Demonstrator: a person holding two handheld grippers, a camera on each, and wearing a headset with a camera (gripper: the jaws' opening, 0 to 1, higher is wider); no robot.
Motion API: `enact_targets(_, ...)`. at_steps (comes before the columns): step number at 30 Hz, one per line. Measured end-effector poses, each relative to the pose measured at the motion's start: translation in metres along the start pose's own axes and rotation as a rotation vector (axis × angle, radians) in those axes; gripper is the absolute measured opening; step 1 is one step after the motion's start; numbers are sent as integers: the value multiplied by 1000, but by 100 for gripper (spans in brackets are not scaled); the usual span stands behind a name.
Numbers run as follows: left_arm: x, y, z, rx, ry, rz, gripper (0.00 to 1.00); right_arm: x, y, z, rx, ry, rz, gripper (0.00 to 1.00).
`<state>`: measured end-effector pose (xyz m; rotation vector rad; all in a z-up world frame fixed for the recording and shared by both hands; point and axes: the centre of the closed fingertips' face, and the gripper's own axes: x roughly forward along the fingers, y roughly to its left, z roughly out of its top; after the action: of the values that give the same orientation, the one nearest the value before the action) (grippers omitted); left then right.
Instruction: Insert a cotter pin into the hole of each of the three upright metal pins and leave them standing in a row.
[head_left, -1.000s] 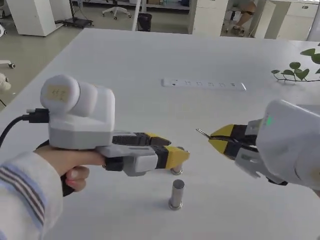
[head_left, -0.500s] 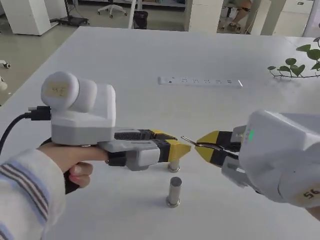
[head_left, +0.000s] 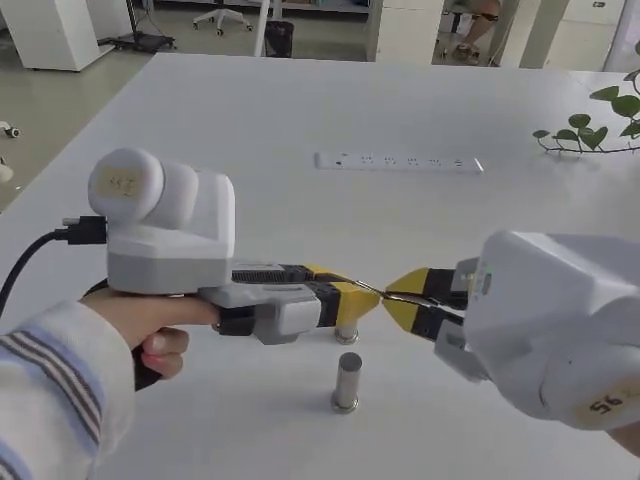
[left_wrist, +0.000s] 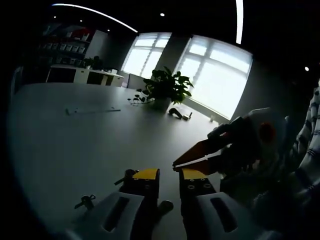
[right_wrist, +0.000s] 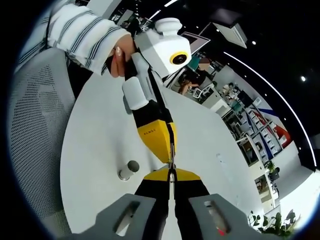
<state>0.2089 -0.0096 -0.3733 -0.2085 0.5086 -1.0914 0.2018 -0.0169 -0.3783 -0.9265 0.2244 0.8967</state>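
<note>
1. Insertion looks to be under way: the right gripper (head_left: 405, 300) pinches a cotter pin (head_left: 372, 291), whose tip reaches the left gripper (head_left: 350, 303).
2. The left jaws sit narrow over one metal pin (head_left: 347, 336); I cannot tell whether they clamp it.
3. A second pin (head_left: 347, 385) stands bare nearby, apparently not yet fitted.

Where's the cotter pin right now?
Centre of the head view: the cotter pin is pinched in the right gripper, its tip at the left gripper's yellow jaw tips, which close around a metal pin.

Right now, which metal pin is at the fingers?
The rear metal pin, half hidden under the left gripper; the front metal pin stands clear.
</note>
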Motion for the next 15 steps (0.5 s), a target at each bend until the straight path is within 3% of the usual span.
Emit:
enact_targets(9, 2, -1, -6, 0, 28, 4, 6, 2, 4, 2, -17, 0, 13, 0)
enact_targets(15, 2, -3, -4, 2, 20, -3, 5, 4, 8, 2, -35, 8, 20, 0)
